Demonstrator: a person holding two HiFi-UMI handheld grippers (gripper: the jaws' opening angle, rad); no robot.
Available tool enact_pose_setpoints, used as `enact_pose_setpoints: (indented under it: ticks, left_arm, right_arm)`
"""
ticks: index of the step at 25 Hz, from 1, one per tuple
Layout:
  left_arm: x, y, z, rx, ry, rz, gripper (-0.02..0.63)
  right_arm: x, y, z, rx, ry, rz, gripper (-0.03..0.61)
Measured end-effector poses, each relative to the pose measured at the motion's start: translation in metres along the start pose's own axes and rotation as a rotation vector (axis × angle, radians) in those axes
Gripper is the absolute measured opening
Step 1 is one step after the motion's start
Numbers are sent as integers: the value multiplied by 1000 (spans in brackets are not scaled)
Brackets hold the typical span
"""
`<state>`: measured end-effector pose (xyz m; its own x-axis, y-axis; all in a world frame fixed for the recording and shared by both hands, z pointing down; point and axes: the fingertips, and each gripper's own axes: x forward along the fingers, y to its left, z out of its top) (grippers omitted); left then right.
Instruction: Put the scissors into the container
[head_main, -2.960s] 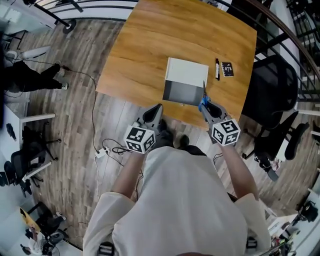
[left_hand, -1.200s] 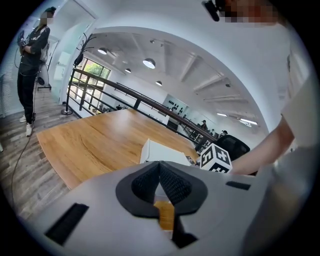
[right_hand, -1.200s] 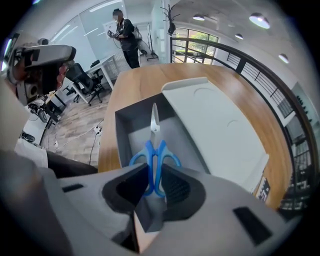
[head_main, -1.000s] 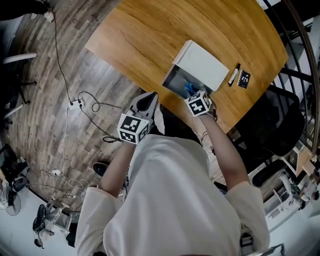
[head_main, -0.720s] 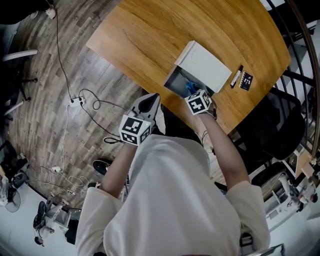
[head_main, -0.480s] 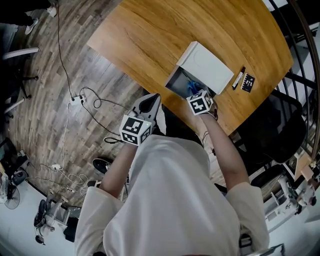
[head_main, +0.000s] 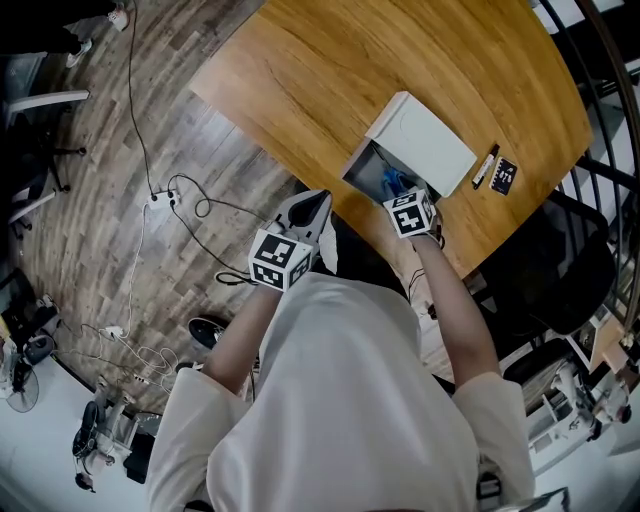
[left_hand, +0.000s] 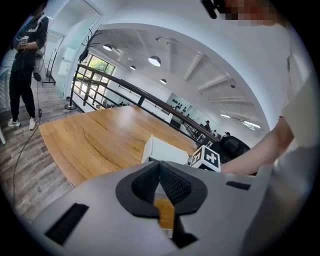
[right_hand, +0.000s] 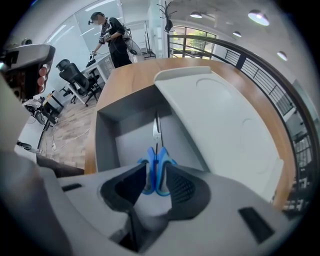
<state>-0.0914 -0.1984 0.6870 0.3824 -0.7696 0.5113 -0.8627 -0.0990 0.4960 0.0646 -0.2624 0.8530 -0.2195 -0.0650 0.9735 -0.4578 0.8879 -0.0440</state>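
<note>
Right gripper view is telling us the most: the right gripper (right_hand: 156, 167) is pointing steeply down into the grey container (right_hand: 105, 145), and its jaws have just been opening. They are now standing apart, with the blue handles of the scissors (right_hand: 157, 152) between them. We are not seeing the pads pressing on the handles. The left pad is looking very close to them, however, so we cannot say that it is fully free. The blades are pointing to the far wall of the container, and the scissors are seeming to us to be lying on its floor, inside the walls. The white lid (right_hand: 220, 125) is lying open at the far right side of the container, on the counter (head_main: 330, 70).

Head view is agreeing: something blue is showing inside the container, just beyond the right gripper. The left gripper (left_hand: 160, 172) is hanging at the near left, off the counter edge and well apart from the container. Its jaws are together and nothing is between them.

We are judging that the main part of the task is done or nearly done, because the scissors are inside the container and the grip is being let go. What is left, as we are thinking, is only to lift the right gripper straight up out of the container without catching the handles.
</note>
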Motion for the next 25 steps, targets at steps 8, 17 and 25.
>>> enact_pose_setpoints:
  ticks: [8,17,25]
  left_arm:
    - [-13,0,17,40,-17,-48,-6]
    - [-27,-18,41,122,-47,-138,-6]
    - [-45,-39,56,196,-49,-217,-6]
  right_arm:
    - [-36,1,15,45,-69,-56,112]
    - [-92,0,18,135,-171,-128,109]
    - [-148,4,12,223,-273,-216,83]
